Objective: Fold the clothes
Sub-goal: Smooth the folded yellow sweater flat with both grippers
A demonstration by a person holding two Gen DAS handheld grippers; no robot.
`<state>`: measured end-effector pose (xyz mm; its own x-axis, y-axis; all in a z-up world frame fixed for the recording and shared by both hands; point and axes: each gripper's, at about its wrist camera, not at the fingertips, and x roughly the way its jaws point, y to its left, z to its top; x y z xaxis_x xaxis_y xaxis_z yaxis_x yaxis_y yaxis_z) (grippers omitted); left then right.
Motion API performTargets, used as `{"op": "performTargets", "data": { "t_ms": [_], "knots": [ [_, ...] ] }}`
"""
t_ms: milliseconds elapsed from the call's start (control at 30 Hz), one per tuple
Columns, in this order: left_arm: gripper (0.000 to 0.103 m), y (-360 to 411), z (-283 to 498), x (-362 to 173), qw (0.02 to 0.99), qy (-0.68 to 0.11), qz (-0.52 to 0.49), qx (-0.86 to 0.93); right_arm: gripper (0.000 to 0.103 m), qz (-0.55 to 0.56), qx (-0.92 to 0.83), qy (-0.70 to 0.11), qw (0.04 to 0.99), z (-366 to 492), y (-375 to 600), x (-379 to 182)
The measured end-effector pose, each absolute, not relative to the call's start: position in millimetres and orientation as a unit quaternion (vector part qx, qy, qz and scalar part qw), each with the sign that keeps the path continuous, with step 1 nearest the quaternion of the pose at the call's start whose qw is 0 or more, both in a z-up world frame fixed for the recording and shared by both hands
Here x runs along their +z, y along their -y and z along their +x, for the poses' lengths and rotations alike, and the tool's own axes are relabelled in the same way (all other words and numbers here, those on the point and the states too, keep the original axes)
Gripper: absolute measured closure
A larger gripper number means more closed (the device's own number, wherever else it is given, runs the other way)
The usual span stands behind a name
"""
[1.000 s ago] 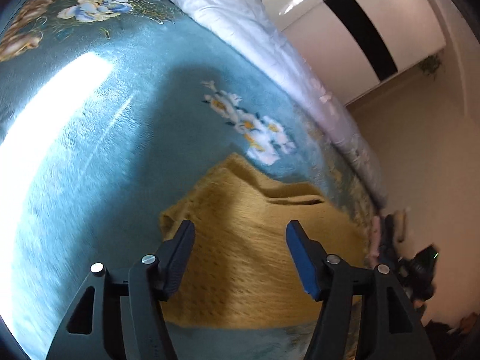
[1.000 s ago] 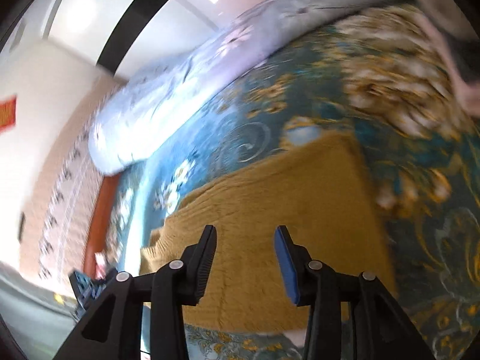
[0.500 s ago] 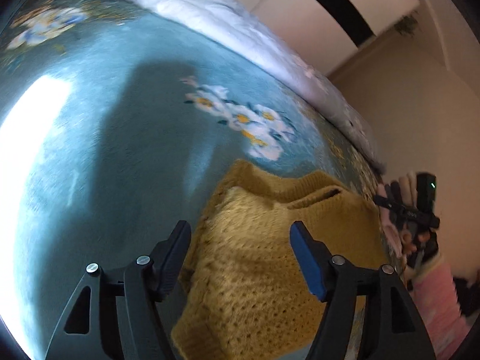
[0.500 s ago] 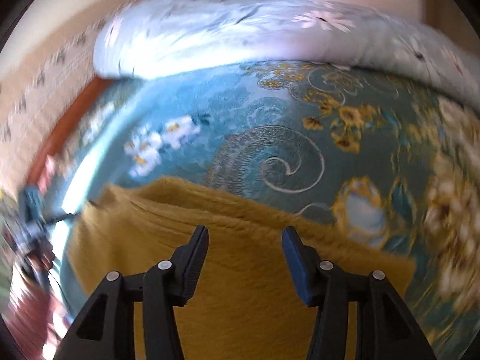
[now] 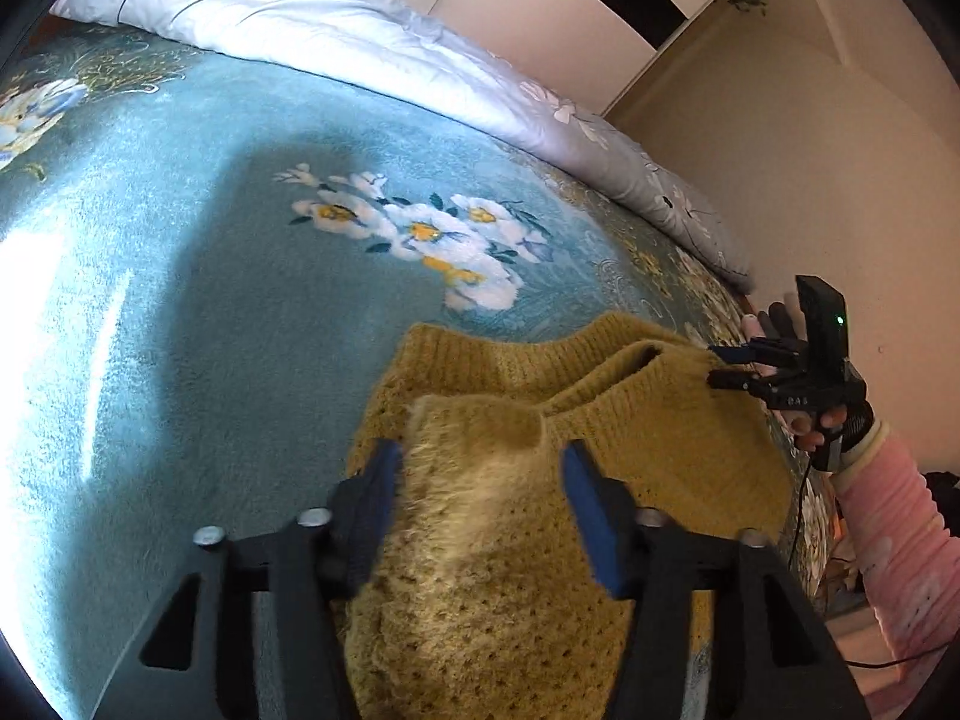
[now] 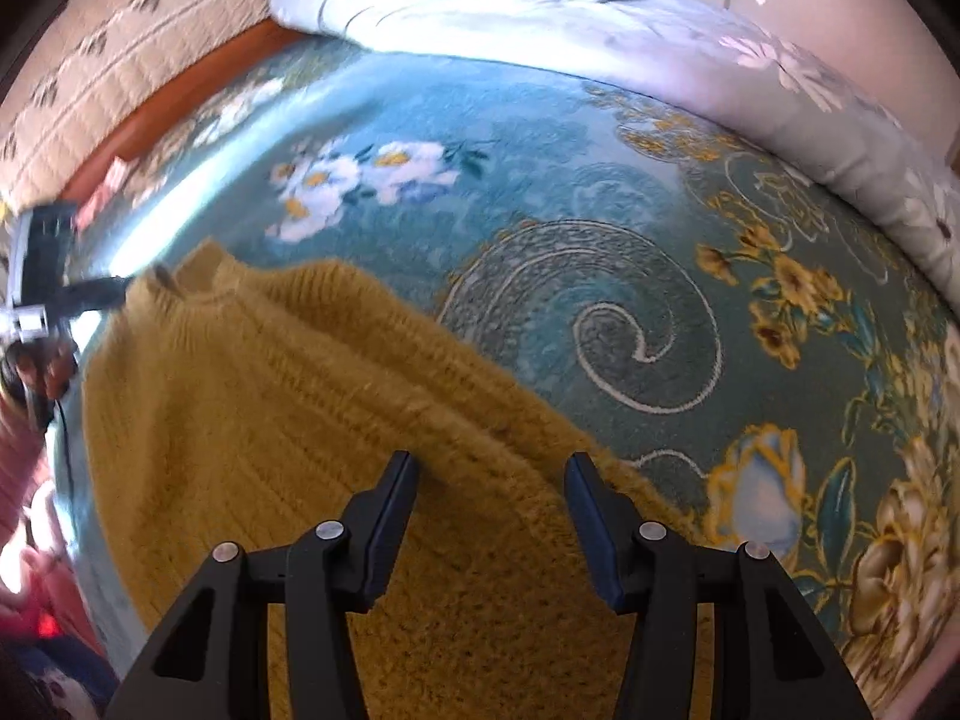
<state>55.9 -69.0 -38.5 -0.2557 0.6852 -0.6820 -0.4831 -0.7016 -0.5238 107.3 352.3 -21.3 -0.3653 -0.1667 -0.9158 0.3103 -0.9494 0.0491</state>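
A mustard-yellow knit sweater (image 5: 600, 420) lies folded on a teal flowered blanket (image 5: 240, 300). My left gripper (image 5: 480, 468) is open, its jaws wide apart on either side of a raised fold at the sweater's left end. My right gripper (image 6: 492, 480) is open over the sweater (image 6: 288, 408), at its far edge near the right corner. The right gripper also shows in the left wrist view (image 5: 729, 367), at the sweater's right end. The left gripper shows blurred in the right wrist view (image 6: 114, 291), at the sweater's left corner.
A white flowered duvet (image 5: 360, 30) lies bunched along the far side of the bed, also seen in the right wrist view (image 6: 600, 24). A wooden headboard edge (image 6: 180, 102) and a patterned wall are at left. A pink-sleeved arm (image 5: 888, 516) holds the right gripper.
Both grippers have swung in over the sweater: the left now straddles a raised fold at the left end, and the right has turned toward the far edge. Both stay open.
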Motion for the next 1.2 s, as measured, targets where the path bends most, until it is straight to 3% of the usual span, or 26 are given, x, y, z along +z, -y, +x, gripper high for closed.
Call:
{"op": "performTargets", "data": {
  "t_ms": [100,200,300,567,700,800,1033,1200],
  "knots": [
    [0.067,69.8,57.2,-39.7,0.365,0.106,-0.487,0.786,0.056,0.545,-0.824,-0.069,0.141,116.0,-350.3,-19.5],
    [0.067,75.2,55.1,-42.9,0.356,0.118,-0.489,0.788,0.070,0.535,-0.829,-0.076,0.145,127.8,-348.6,-13.3],
    [0.058,78.3,54.7,-46.8,0.348,0.123,-0.496,0.786,0.078,0.532,-0.830,-0.073,0.148,135.2,-351.2,-11.3],
    [0.056,79.8,56.1,-49.1,0.345,0.126,-0.506,0.781,0.082,0.524,-0.839,-0.063,0.137,146.0,-353.8,-13.2],
    [0.084,80.2,59.7,-47.4,0.320,0.120,-0.504,0.793,0.086,0.521,-0.846,-0.049,0.107,146.9,-350.9,-15.0],
    [0.088,77.7,68.1,-37.5,0.315,0.106,-0.487,0.808,0.089,0.519,-0.849,-0.055,0.087,149.6,-343.5,-12.4],
    [0.089,69.7,73.3,-1.1,0.342,0.082,-0.443,0.825,0.091,0.476,-0.876,-0.032,0.077,146.5,-348.4,27.4],
    [0.089,68.7,43.7,-22.7,0.309,0.097,-0.472,0.820,0.091,0.494,-0.868,-0.020,0.048,114.0,-358.5,14.5]
  ]
}}
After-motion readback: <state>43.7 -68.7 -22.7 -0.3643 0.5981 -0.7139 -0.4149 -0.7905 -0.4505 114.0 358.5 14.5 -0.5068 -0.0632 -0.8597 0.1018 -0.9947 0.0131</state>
